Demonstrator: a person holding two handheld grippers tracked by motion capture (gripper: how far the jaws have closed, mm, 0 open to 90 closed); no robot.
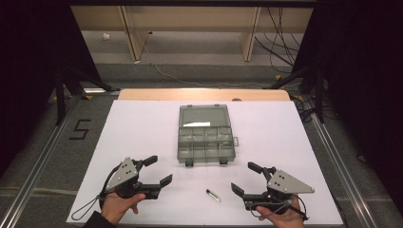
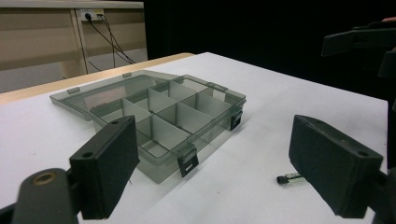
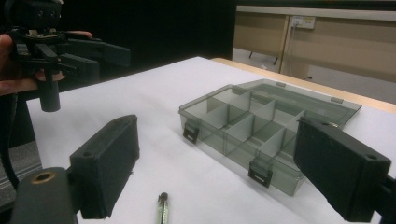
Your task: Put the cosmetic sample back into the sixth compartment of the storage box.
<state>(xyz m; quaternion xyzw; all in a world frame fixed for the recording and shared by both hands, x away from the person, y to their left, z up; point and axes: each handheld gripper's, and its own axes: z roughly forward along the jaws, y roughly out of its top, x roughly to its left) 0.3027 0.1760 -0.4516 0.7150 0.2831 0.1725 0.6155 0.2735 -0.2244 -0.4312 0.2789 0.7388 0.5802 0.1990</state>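
Two grippers are resting low at the near edge of the white table (image 1: 142,128), and nothing is being carried yet. The left gripper (image 1: 160,171) is sitting at about seven o'clock from the compartment box (image 1: 206,134), its jaws spread wide and empty; the right gripper (image 1: 246,177) is sitting at about five o'clock from the box, its jaws likewise gaping with nothing between them. A small vial (image 1: 213,194) with a dark cap is lying flat on the table at six o'clock from the box, between the two grippers and closer to the right one, touching neither.

Judging by this layout, the work is only beginning: the box is standing with its lid already folded back toward twelve o'clock, its compartments looking empty, while the vial is waiting untouched. Picking it up and setting it into a compartment would seem to be what is left.

From the high view the whole spacing is reading clearly. The left gripper view is giving the vial (image 2: 289,178) just inside the right-hand jaw, with the box (image 2: 168,116) and its two dark latches beyond. The right gripper view is giving the vial (image 3: 163,206) lengthwise, cap end away, near the bottom edge, and is catching the person's left hand (image 3: 11,65) holding the other gripper at ten o'clock.
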